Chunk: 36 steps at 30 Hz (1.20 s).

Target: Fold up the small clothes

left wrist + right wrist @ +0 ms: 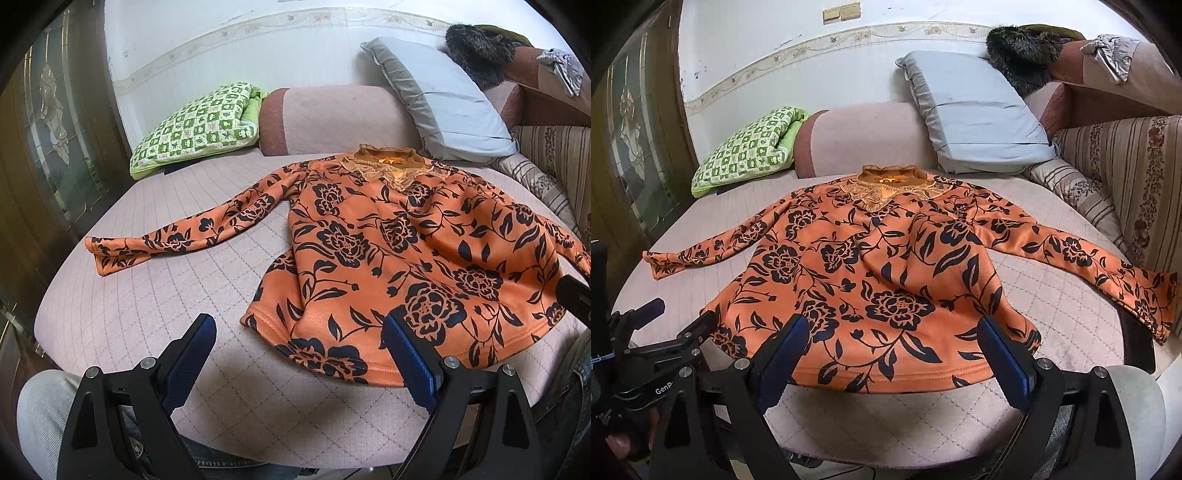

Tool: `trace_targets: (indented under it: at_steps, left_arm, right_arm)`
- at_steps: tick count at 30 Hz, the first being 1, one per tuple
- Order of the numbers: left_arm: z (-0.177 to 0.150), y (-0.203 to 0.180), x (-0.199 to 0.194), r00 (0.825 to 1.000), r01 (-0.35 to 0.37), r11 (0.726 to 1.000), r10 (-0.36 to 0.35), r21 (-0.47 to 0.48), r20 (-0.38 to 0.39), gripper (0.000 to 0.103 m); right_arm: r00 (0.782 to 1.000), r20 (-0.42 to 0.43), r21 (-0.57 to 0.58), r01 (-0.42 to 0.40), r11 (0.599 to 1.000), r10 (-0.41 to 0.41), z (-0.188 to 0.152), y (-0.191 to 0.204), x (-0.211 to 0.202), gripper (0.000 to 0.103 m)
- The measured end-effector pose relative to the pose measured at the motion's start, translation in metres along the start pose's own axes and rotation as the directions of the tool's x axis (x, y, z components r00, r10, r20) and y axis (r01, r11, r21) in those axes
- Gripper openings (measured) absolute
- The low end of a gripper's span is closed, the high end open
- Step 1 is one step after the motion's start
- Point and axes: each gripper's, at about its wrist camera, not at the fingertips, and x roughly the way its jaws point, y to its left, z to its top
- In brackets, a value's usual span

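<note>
Hovered with left tool (299, 347) and right tool (892, 349) both wide and empty above orange top (871, 266) spread flat on bed (1071, 317); risked bunching the hem by pinching unevenly.

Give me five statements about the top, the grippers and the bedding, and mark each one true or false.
1. The orange top lies spread out with both sleeves stretched sideways. True.
2. The left gripper is shut on the hem. False: its jaws stand open, holding nothing.
3. The right gripper has open jaws near the hem. True.
4. The green checked cushion lies on top of the garment. False: it lies apart from it, against the wall.
5. The top's collar points towards the grippers. False: the collar is at the far end, and the hem is nearest.
</note>
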Motion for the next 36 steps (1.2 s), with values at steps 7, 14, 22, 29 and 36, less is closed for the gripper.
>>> trace_targets:
  at_steps: [7,14,22,29,36]
  left_arm:
    - [0.016,0.013,-0.021,0.999,0.016,0.998,-0.018,-0.056,-0.032,0.093]
    - [0.026,0.015,-0.054,0.993,-0.040,0.999,0.036,-0.031,-0.114,0.093]
    - [0.040,0.031,-0.085,0.989,-0.017,0.997,0.005,-0.080,-0.147,0.093]
    - [0.039,0.035,-0.089,0.992,-0.001,0.997,-0.009,-0.080,-0.122,0.093]
    - [0.040,0.039,-0.088,0.993,0.006,0.995,-0.018,-0.100,-0.118,0.093]
  right_arm:
    - [0.997,-0.073,0.001,0.023,1.000,-0.023,0.009,0.004,-0.008,0.093]
    - [0.983,-0.184,-0.042,0.018,0.999,-0.026,0.016,0.028,-0.021,0.094]
    - [0.976,-0.216,-0.045,-0.007,0.999,-0.002,0.022,0.042,-0.038,0.094]
    - [0.976,-0.216,-0.042,-0.008,0.999,-0.001,0.025,0.047,-0.039,0.094]
    - [0.977,-0.212,-0.041,-0.001,0.999,-0.008,0.029,0.047,-0.043,0.094]
